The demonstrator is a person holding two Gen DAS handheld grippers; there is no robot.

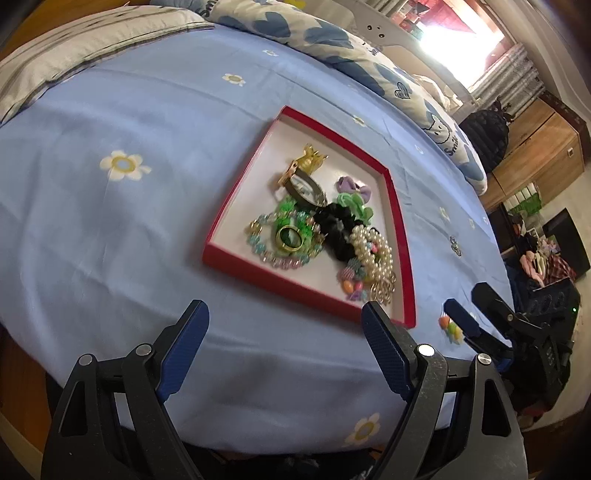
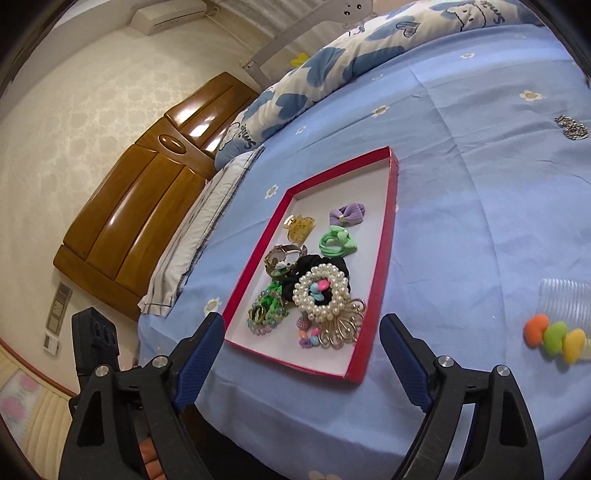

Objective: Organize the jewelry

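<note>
A red tray (image 1: 218, 254) with a white floor lies on the blue flowered sheet, and the same tray (image 2: 384, 258) shows in the right wrist view. In it are piled a pearl scrunchie (image 1: 371, 251), a black scrunchie (image 1: 338, 229), a watch (image 1: 306, 188), a gold claw clip (image 1: 314, 158), a purple bow (image 1: 352, 186), bead bracelets and a gold brooch (image 2: 341, 326). My left gripper (image 1: 285, 308) is open and empty just short of the tray's near edge. My right gripper (image 2: 302, 319) is open and empty as well. A three-coloured hair clip (image 2: 554, 338) lies loose on the sheet to its right.
Outside the tray, a clear comb (image 2: 565, 299) and a silver chain piece (image 2: 572, 127) lie on the sheet to the right. A blue heart-print duvet (image 1: 317, 33) and a grey pillow (image 2: 192, 236) border the far side. The wooden headboard (image 2: 140, 206) stands to the left.
</note>
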